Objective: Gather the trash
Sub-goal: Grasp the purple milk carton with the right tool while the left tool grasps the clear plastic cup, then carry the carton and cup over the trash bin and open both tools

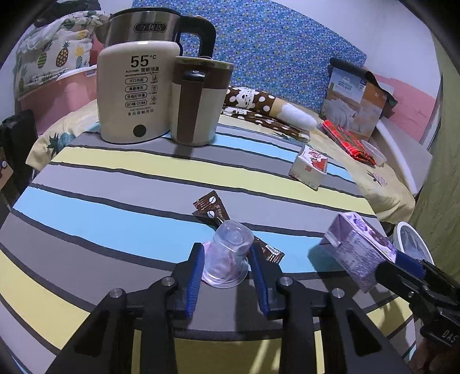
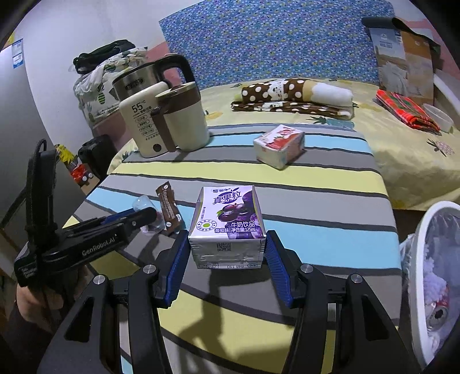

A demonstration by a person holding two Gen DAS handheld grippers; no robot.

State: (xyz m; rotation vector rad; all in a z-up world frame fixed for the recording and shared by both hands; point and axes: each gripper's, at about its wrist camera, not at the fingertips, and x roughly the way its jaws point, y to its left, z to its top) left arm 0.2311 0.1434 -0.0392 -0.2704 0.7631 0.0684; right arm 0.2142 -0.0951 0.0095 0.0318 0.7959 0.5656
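1. Here, nearest in the left wrist view, the left gripper (image 1: 227, 259) has its blue pads on either side of a clear plastic cup (image 1: 228, 253). The cup lies tipped over on the striped tablecloth (image 1: 115, 230), its base pointing away from the jaws. The pads press against its walls, so the jaws are partly closed on it.
2. In the right wrist view, the right gripper (image 2: 227, 253) holds a purple milk carton (image 2: 228, 227) between its pads, one on each side face. The jaws are about half open, set to the carton's width, and the carton appears lifted clear of the cloth.
3. Just beyond the left jaws, touching the cup's far end, lie brown coffee sachets (image 1: 211, 208); another sachet end shows just right of the jaws.
4. To the right of the right jaws, off the table edge, stands a white trash bin (image 2: 422, 287) with a liner and a crushed can inside.
5. Farther ahead and right of both jaws, a red-and-white carton (image 1: 309, 167) lies on its side on the cloth, well apart from either gripper.
6. At the far left ahead of the jaws stand a cream kettle base (image 1: 133, 92) marked 55°C and a brown-and-cream mug (image 1: 198, 100), just beside each other, with a steel kettle (image 1: 149, 27) behind.
7. Beyond the table, a brown polka-dot blanket (image 2: 290, 97) lies folded on the bed.
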